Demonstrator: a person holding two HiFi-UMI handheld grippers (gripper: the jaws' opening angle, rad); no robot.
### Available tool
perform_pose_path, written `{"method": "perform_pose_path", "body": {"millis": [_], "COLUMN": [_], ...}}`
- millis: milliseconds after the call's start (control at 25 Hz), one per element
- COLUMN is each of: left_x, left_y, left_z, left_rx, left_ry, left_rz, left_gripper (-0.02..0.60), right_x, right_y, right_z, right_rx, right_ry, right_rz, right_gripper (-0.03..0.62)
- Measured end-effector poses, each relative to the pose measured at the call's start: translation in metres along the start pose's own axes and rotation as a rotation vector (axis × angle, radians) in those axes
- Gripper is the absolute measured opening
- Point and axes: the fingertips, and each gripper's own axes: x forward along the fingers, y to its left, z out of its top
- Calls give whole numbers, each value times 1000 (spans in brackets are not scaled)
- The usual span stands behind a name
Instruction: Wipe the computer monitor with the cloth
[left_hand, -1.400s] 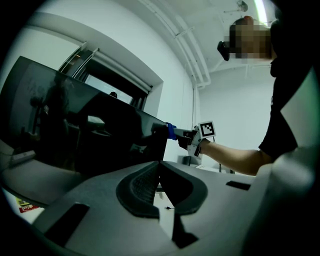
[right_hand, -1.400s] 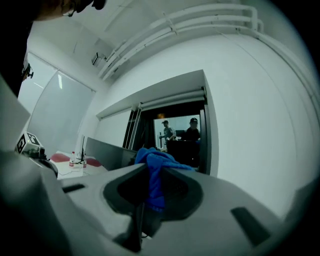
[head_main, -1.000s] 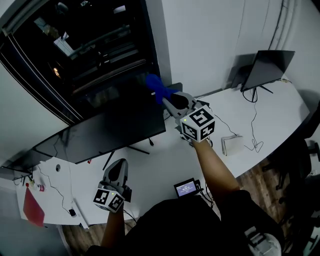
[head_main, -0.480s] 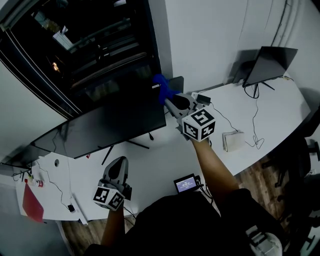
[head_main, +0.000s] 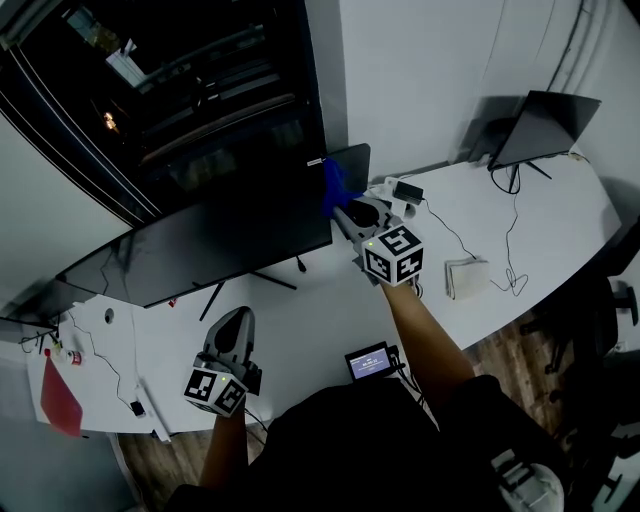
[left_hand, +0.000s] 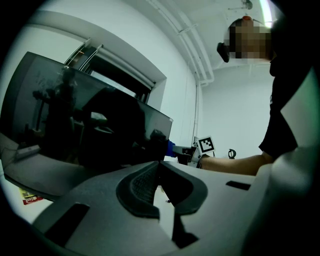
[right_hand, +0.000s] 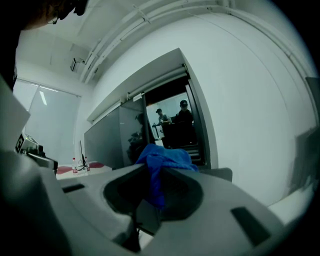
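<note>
Head view: the right gripper (head_main: 342, 207) has its jaws clamped on a blue cloth (head_main: 333, 185), and the cloth sits at the right-hand edge of the monitor (head_main: 200, 255), near the upper corner. From this angle I cannot tell whether it presses on the screen or just overlaps the edge. The right gripper view confirms the grip: a fold of cloth is pinched between the pads and the rest bunches out ahead of the tips, with the dark screen stretching away to the left.

Left gripper (head_main: 232, 335): low, in front of the monitor and well apart from it. Its own view shows the jaws together with nothing between them. Idle.

Step in hand, as I judge it: a wiping pass at the monitor's right end. Most of the panel lies to the left of the cloth. The next move likely calls for a sweep leftward, keeping the cloth flat on the glass with light pressure so the panel does not rock on its thin stand (head_main: 250, 285).

Around the monitor, on the white desk (head_main: 320, 320):
- small device with a lit screen (head_main: 368, 362), in front, near the desk edge
- white box (head_main: 465, 278) with cables, to the right
- second dark screen (head_main: 540, 125), far right, well apart
- red sheet (head_main: 60, 410), beyond the left end

Nothing stands between cloth and screen. The cables right of the monitor lie close under the right arm.
</note>
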Motion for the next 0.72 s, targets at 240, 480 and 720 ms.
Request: {"method": "perform_pose_path", "body": {"millis": [240, 480, 720], "left_x": [-2, -3, -5], "left_y": [0, 0, 2], "left_z": [-5, -13, -18], "left_rx": [-12, -31, -40], "left_ry": [5, 12, 17], "left_rz": [16, 22, 34], "left_gripper": [-6, -6, -6], "right_x": [2, 4, 6], "right_y": [-2, -4, -6], "right_z": [-28, -58, -78], "right_rx": [15, 43, 70], "right_ry": [54, 103, 127], "right_rz": [-2, -5, -7], "right_gripper": [61, 61, 61]}}
